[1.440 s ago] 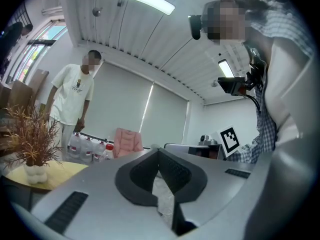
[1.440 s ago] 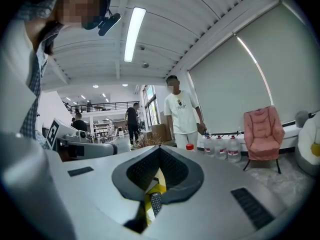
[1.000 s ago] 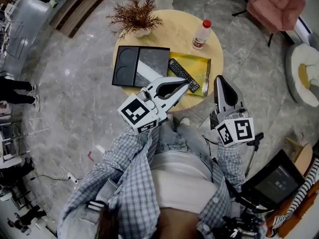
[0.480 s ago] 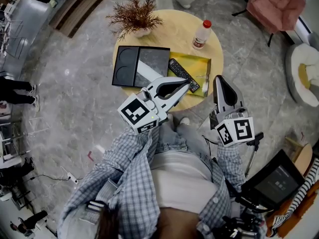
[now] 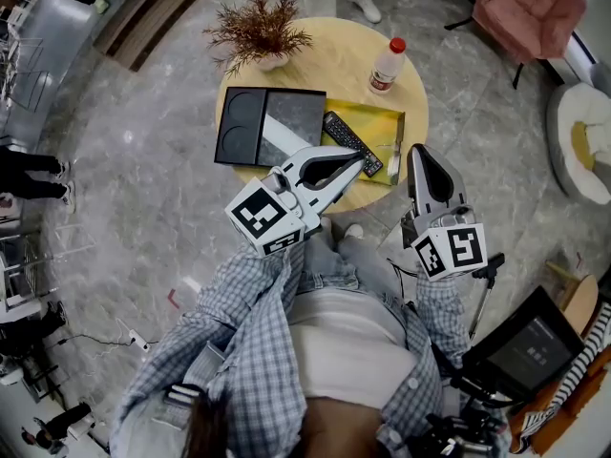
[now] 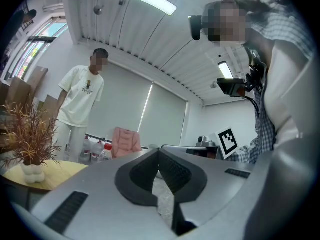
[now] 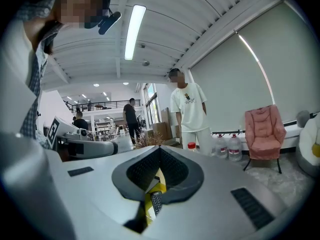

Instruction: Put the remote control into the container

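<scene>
1. Marble floor under round wooden worktop point(image 5: 325, 65); bore bottle point(image 5: 386, 67), dried plant point(image 5: 260, 29), black tray point(image 5: 243, 127).
2. Remote control point(image 5: 351, 143): lay diagonally in yellow container point(image 5: 384, 122), beside black tray.
3. Left gripper point(image 5: 359, 159): pressed together, empty, above remote control's near end.
4. Right gripper point(image 5: 417, 150): pressed together, empty, near worktop's edge.

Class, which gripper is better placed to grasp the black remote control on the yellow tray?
Probably left: the left gripper, shut, shows over the near end of the black remote control, and the black compartmented container lies on its side. The right gripper stands outside the yellow tray.
</scene>
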`<state>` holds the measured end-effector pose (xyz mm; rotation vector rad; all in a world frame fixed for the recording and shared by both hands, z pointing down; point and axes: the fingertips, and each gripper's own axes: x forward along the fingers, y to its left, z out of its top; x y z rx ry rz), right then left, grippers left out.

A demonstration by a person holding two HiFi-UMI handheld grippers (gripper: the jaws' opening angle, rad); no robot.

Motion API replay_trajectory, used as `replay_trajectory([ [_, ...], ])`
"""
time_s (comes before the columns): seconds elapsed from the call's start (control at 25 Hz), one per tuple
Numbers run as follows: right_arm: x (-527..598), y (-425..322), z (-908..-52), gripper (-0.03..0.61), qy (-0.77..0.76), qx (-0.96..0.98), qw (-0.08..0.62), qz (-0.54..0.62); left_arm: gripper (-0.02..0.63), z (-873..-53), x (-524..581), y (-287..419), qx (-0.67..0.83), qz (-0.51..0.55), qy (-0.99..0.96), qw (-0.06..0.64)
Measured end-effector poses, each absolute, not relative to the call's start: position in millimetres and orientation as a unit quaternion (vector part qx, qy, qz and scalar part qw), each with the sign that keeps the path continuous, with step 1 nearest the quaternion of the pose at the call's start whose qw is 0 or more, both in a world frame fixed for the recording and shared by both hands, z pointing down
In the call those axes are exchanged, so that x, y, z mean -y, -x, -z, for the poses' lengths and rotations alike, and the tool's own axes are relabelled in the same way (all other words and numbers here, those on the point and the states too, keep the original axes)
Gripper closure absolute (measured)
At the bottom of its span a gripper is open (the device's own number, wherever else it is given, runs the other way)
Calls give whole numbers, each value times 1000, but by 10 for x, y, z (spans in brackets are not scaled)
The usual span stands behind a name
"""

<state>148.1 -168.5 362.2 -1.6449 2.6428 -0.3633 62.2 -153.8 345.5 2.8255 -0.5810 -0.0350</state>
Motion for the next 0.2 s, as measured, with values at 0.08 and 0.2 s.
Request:
replay_trajectory([
  [0.08,1686,-1475,-3625,572,524,-844,2,116,606,-3447,1538,-626,198,11,-972,125],
  [0.2,1686,-1463,-3630,572,522,-845,0,116,606,-3445,1541,-624,199,11,-972,124],
])
